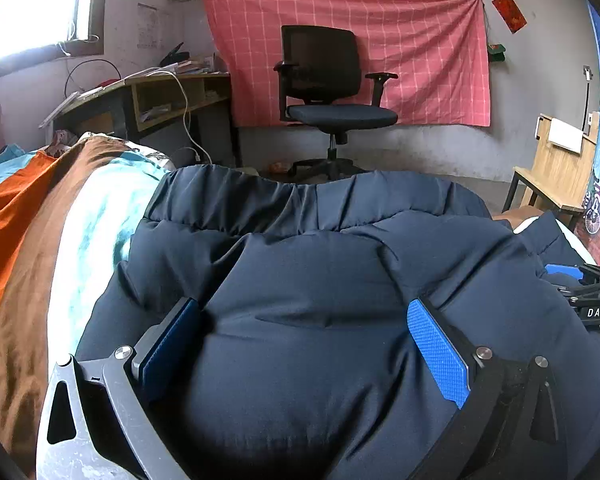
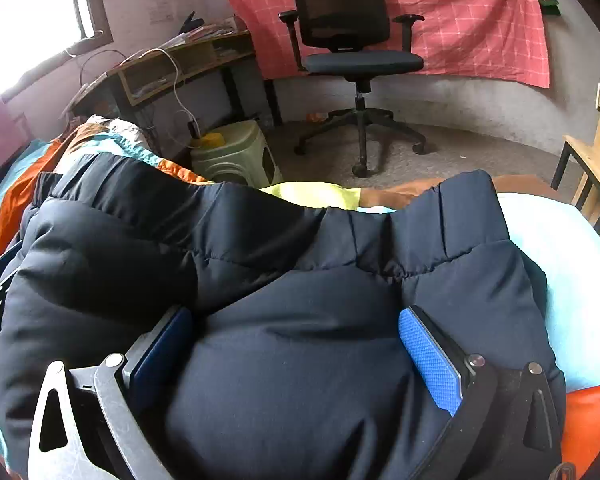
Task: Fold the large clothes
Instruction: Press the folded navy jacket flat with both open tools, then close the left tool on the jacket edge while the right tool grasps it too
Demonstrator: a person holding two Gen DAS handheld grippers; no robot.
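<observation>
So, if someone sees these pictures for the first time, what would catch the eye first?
Most striking is the dark navy puffer jacket, which fills the foreground on the bed between the blue pads of the left gripper, and likewise those of the right gripper. Behind it, a black office chair stands before a pink checked cloth on the wall. At left lies an orange, brown and teal bedcover.

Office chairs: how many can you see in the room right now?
1. The black office chair stands on the floor by the far wall, in front of the hanging red checked cloth, beyond the bed. Others may sit outside both views.
</observation>
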